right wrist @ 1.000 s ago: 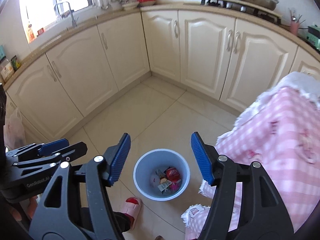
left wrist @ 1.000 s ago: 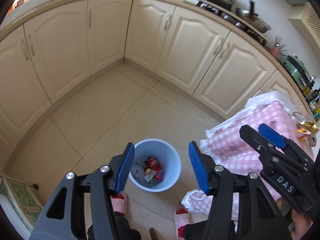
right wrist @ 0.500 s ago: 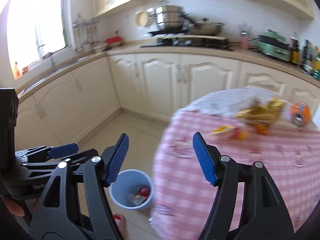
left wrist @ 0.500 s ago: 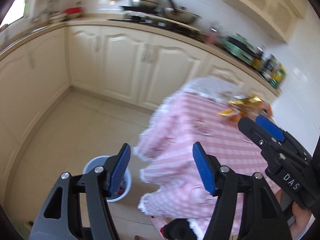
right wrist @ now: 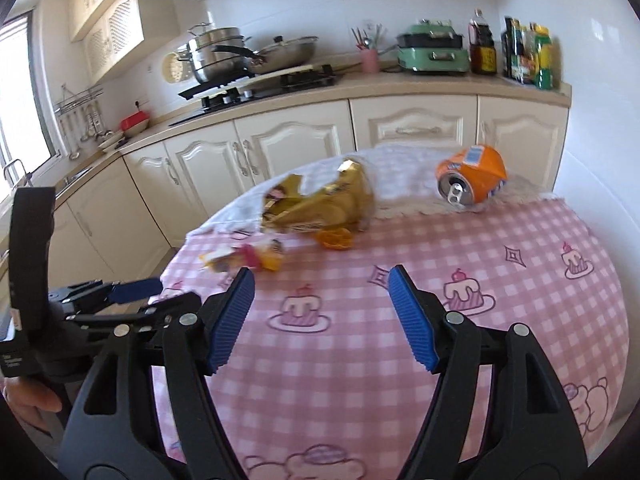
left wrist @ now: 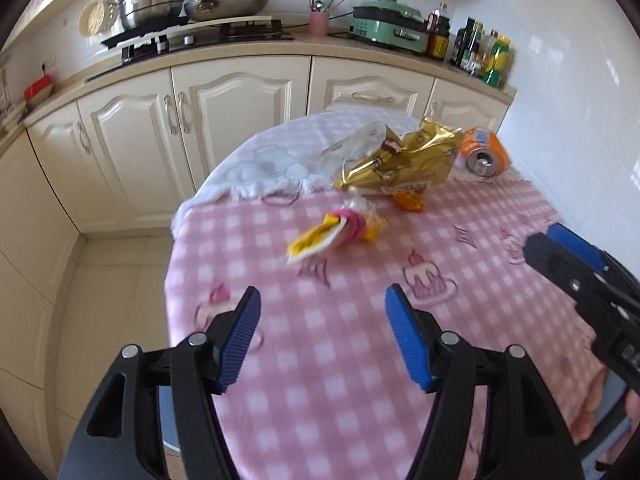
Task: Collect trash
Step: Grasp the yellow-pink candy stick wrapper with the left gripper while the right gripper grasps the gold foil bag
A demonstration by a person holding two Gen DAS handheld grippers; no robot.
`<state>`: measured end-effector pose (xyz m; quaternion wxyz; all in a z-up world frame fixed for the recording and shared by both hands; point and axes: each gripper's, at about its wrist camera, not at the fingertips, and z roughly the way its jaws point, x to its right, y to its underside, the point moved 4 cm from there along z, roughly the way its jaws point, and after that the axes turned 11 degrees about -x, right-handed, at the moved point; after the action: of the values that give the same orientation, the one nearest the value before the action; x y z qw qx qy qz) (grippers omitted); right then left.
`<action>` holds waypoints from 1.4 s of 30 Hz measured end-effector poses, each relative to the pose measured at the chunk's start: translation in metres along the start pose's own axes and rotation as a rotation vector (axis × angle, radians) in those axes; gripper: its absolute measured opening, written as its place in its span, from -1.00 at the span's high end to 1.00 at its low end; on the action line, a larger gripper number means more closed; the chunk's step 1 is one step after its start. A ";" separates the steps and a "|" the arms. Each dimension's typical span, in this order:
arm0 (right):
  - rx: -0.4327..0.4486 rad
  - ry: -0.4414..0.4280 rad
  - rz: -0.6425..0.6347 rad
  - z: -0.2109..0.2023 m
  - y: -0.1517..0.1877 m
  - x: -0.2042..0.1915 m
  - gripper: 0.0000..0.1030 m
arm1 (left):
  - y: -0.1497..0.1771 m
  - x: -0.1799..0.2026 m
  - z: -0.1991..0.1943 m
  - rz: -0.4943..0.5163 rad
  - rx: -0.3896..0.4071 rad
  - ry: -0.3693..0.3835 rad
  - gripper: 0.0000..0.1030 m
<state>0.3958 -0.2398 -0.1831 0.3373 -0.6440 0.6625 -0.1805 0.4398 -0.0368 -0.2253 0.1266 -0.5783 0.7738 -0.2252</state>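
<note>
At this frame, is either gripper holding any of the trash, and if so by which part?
Nothing is held. The left gripper and right gripper are both open and empty above the pink tablecloth, short of the wrappers.

Can [right wrist: 472, 181] right of wrapper [right wrist: 320, 206]

A soft, matt pink checked tablecloth [right wrist: 500, 292] carries a crinkled, glossy gold foil wrapper [right wrist: 320, 208]; beside it, a dented shiny metal can [right wrist: 472, 180]. Ribbed blue finger pads [right wrist: 412, 320] look matt, rubbery.
</note>
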 end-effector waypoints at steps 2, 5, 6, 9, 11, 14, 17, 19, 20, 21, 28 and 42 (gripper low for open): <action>-0.015 -0.011 0.022 0.007 -0.002 0.008 -0.34 | -0.010 0.007 0.010 0.021 0.000 -0.010 -0.24; -0.033 -0.040 0.064 0.020 -0.009 0.017 -0.35 | -0.023 0.013 0.020 0.036 0.005 -0.034 -0.24; -0.035 -0.054 0.081 0.024 -0.013 0.020 -0.35 | -0.027 0.014 0.023 0.040 0.009 -0.043 -0.24; -0.033 -0.086 0.109 0.032 -0.023 0.019 -0.41 | -0.033 0.017 0.028 0.053 0.012 -0.057 -0.24; -0.040 -0.111 0.131 0.038 -0.029 0.019 -0.41 | -0.036 0.018 0.032 0.066 0.020 -0.059 -0.24; -0.060 -0.178 0.195 0.050 -0.038 0.018 -0.41 | -0.037 0.019 0.036 0.077 0.020 -0.047 0.04; -0.062 -0.212 0.259 0.058 -0.045 0.018 -0.44 | -0.034 0.013 0.038 0.054 0.002 -0.028 0.80; -0.054 -0.214 0.318 0.065 -0.050 0.018 -0.54 | -0.030 0.008 0.031 0.024 0.035 -0.014 0.91; -0.044 -0.212 0.351 0.068 -0.052 0.019 -0.55 | -0.029 0.006 0.028 0.014 0.047 -0.009 0.92; -0.036 -0.213 0.370 0.071 -0.054 0.018 -0.55 | -0.027 0.003 0.022 -0.002 0.065 0.000 0.93; -0.030 -0.215 0.491 0.094 -0.069 0.021 -0.55 | -0.008 -0.007 -0.004 -0.005 0.102 0.015 0.94; 0.010 -0.227 0.336 0.077 -0.064 -0.009 0.85 | 0.007 -0.058 -0.049 -0.160 0.191 -0.013 0.94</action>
<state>0.4948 -0.2229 -0.1923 0.4382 -0.5390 0.7175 -0.0513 0.4286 0.0303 -0.1900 0.1678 -0.6249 0.6995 -0.3035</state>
